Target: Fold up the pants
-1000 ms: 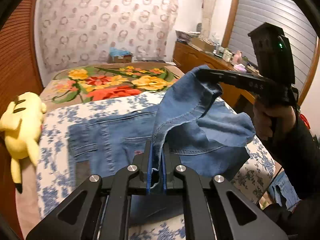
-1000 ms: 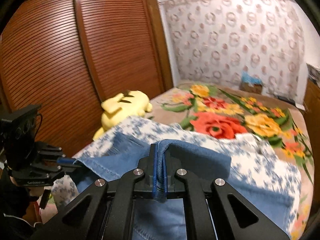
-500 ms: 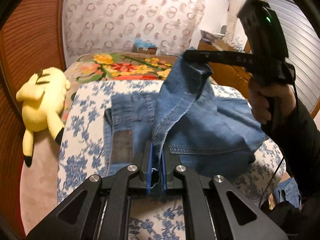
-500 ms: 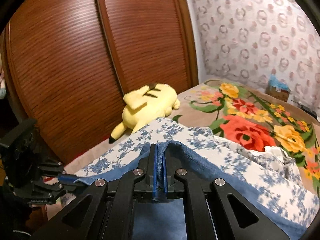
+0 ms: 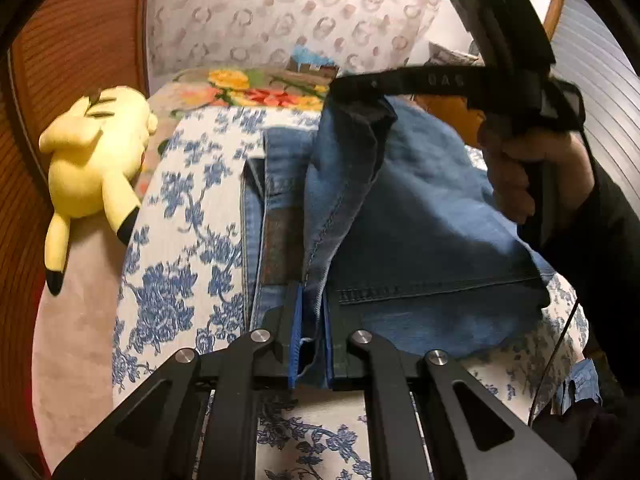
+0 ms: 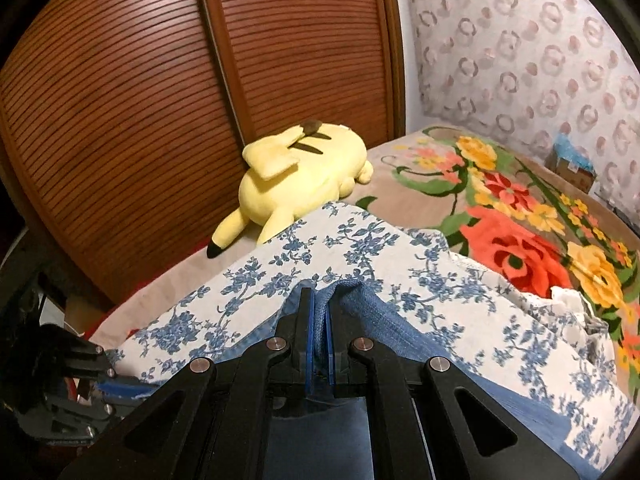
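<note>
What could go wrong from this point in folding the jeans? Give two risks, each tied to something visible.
1. The left gripper and right gripper each pinch only a thin edge of the jeans; the heavy denim could slip out of the jaws before it is laid down.
2. The floral sheet under the jeans is loose and already rumpled, so dragging denim across it may bunch it and skew the fold.
</note>
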